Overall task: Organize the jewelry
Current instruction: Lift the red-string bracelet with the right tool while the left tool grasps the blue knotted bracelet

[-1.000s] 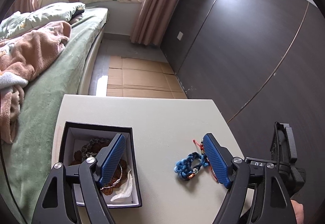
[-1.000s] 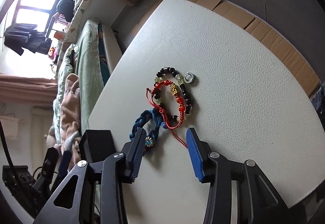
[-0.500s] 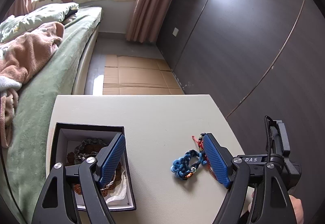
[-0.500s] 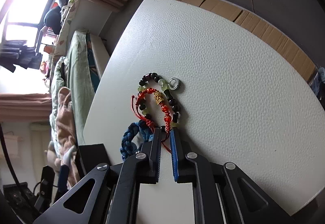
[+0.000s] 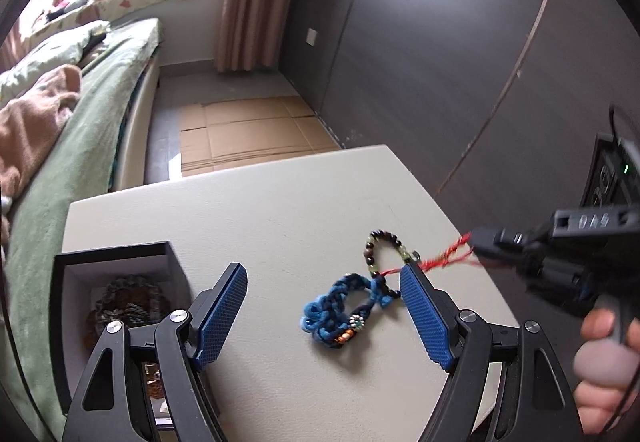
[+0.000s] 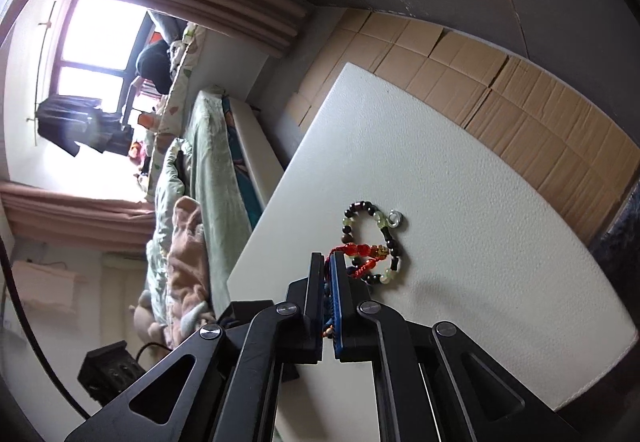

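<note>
A red cord bracelet [image 6: 362,252] with red and gold beads is pinched in my right gripper [image 6: 329,262], which is shut on it and lifts it off the white table [image 6: 480,242]; it shows stretched and blurred in the left wrist view [image 5: 448,256]. A dark and green beaded bracelet [image 6: 384,238] with a silver ring [image 6: 396,218] lies under it. A blue braided bracelet [image 5: 340,308] lies on the table between my left gripper's open fingers [image 5: 322,316]. A black box [image 5: 116,306] with bracelets inside stands at the left.
A bed with green cover [image 5: 60,145] and pink blanket [image 5: 28,121] runs along the left. Cardboard [image 5: 248,129] covers the floor beyond the table. A dark wardrobe wall [image 5: 440,41] stands at the right. The table edge is close on the right.
My right gripper closed on the red cord bracelet and has pulled it up and away from the beaded one. My left gripper stayed open and shifted a little.
</note>
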A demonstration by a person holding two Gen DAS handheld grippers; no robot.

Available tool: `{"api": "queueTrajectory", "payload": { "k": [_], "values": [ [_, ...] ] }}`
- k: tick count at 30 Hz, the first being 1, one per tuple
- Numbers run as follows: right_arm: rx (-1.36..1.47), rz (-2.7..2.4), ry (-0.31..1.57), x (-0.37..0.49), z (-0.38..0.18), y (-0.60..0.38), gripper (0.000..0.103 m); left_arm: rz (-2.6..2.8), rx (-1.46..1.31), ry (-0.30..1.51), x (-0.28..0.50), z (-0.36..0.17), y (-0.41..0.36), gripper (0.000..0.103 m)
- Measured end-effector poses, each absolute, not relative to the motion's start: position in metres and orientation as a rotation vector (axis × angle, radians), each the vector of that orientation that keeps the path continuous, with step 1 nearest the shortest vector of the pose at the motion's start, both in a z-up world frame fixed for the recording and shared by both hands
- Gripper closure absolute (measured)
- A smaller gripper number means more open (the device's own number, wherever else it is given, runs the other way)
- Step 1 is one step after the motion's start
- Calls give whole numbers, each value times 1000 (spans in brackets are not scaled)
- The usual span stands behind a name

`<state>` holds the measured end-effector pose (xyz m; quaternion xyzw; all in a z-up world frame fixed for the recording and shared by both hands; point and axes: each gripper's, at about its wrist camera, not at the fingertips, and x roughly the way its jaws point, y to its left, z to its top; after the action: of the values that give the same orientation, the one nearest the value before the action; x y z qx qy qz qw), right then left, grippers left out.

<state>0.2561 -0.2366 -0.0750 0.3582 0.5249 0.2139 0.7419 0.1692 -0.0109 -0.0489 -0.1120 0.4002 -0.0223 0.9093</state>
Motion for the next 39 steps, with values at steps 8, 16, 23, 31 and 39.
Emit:
{"api": "queueTrajectory", "payload": {
  "k": [8, 16, 23, 31, 39],
  "values": [
    [807, 465, 1104, 262, -62, -257, 98, -62, -111, 936, 187, -76, -38, 26],
    [797, 453, 1095, 267, -58, -261, 98, -30, -56, 1050, 201, -104, -43, 34],
    [777, 466, 1103, 266, -58, -257, 98, -42, 8, 1072, 196, -111, -53, 62],
    [737, 491, 1107, 260, -57, -246, 98, -48, -92, 966, 179, -80, -34, 89],
    [699, 580, 1052, 243, -43, -227, 98, -45, -153, 869, 159, -46, -15, 89]
  ]
}}
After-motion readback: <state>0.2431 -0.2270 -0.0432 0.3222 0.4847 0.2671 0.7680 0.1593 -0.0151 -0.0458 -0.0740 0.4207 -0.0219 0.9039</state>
